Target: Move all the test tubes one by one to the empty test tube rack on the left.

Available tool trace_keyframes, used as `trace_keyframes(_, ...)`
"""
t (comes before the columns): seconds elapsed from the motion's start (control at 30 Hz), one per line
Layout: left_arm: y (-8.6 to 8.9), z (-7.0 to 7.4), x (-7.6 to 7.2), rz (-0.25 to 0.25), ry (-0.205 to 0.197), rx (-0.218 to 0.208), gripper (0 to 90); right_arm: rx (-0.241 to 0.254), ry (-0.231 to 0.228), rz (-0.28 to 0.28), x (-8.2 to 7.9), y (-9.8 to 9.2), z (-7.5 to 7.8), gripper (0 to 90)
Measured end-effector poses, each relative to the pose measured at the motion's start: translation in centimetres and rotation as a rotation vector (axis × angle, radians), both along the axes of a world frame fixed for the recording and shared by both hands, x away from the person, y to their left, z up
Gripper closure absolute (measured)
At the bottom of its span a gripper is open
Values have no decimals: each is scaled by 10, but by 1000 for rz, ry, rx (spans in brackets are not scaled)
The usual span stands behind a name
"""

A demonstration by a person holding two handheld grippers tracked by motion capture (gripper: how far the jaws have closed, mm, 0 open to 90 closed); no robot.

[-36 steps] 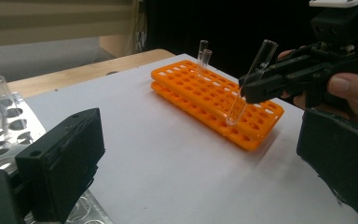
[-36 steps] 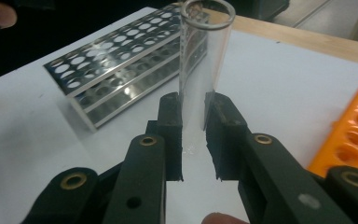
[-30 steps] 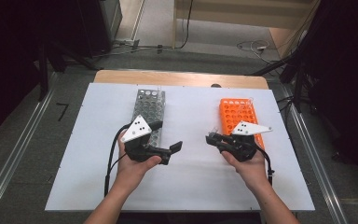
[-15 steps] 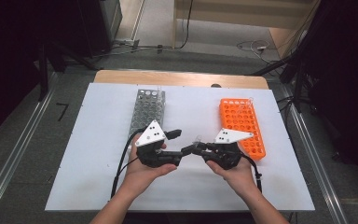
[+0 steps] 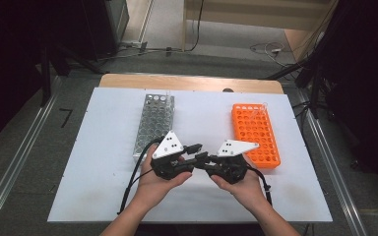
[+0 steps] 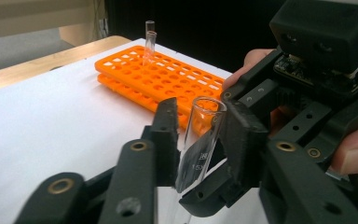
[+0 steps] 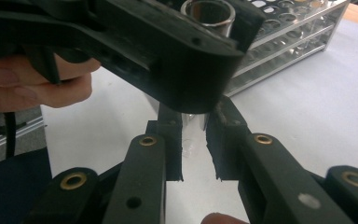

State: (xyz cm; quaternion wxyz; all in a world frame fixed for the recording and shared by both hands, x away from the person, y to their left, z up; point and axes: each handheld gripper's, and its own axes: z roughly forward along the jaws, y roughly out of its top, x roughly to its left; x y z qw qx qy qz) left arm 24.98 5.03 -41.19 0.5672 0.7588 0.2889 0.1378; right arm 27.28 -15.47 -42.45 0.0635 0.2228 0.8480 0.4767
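A clear glass test tube [image 6: 204, 133] stands between the two grippers, which meet nose to nose over the front middle of the white table [image 5: 103, 147]. My left gripper [image 6: 205, 140] has just been closing, and its fingers now press on the tube's upper part below the mouth. My right gripper [image 7: 196, 142] is shut on the tube's lower part [image 7: 193, 126]. In the high view the left gripper [image 5: 195, 156] and right gripper [image 5: 205, 162] touch tips, each in a hand.
An orange tube rack [image 5: 255, 133] lies to the right, with a tube [image 6: 149, 39] standing at its far end. A metal rack [image 5: 155, 123] lies at left behind the left hand. Bare white table lies in front and to both sides.
Both hands came together from apart to the table's front middle. The left gripper's jaws, wide open a second ago, have closed around the tube that the right gripper holds.
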Motion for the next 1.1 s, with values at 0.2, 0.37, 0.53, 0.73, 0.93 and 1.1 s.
trace_keyframes(0.2,0,0,-1,9,-17,13,734,-1,-2,1,0,0,1,743)
trace_keyframes(0.37,2,1,-1,20,-29,10,749,2,-5,0,-1,0,1,741)
trace_keyframes(0.53,8,2,2,42,-27,-8,750,25,-13,1,0,-4,-1,602)
trace_keyframes(0.73,17,4,7,71,-28,-25,750,48,-28,0,3,-15,-1,284)
trace_keyframes(0.93,29,7,18,106,-26,-32,751,48,-27,-16,7,-34,-1,7)
trace_keyframes(1.1,38,12,31,140,-35,-27,751,57,-31,-48,8,-53,-4,0)
